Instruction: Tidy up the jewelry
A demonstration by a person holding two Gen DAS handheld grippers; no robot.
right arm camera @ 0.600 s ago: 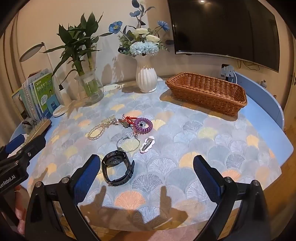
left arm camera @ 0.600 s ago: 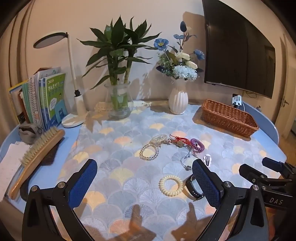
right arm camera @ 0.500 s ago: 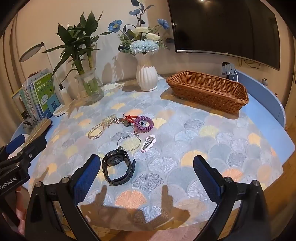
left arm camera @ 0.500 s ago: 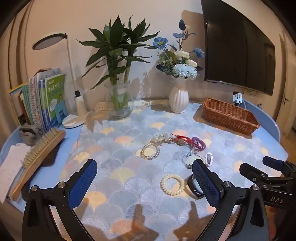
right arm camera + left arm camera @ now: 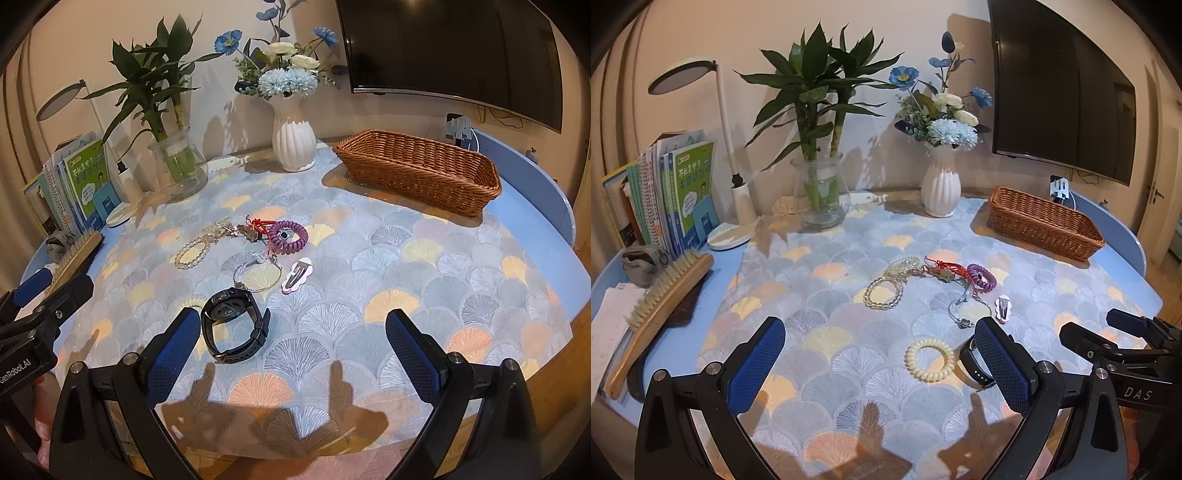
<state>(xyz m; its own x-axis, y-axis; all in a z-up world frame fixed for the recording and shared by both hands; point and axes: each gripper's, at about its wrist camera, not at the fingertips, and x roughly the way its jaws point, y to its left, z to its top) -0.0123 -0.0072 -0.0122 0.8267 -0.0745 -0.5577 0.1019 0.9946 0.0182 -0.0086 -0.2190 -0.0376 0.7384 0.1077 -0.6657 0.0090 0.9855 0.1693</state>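
Jewelry lies on the patterned tablecloth: a black watch [image 5: 233,326], a cream coil band [image 5: 929,359], a clear bead bracelet [image 5: 882,293], a purple coil band [image 5: 287,237], a red cord charm [image 5: 255,226], a thin bangle [image 5: 257,278] and a white hair clip [image 5: 296,275]. A wicker basket [image 5: 419,170] stands at the back right. My left gripper [image 5: 879,363] is open above the table's near edge, the cream band between its fingers' line. My right gripper [image 5: 291,350] is open, with the watch by its left finger.
A white vase of flowers [image 5: 293,144] and a glass vase of bamboo [image 5: 819,195] stand at the back. A lamp [image 5: 733,225], books [image 5: 679,192] and a wooden brush [image 5: 655,314] are at the left. A TV [image 5: 1060,92] hangs on the wall.
Both grippers have drawn back a little toward the near edge and stayed open. The jewelry has not moved.
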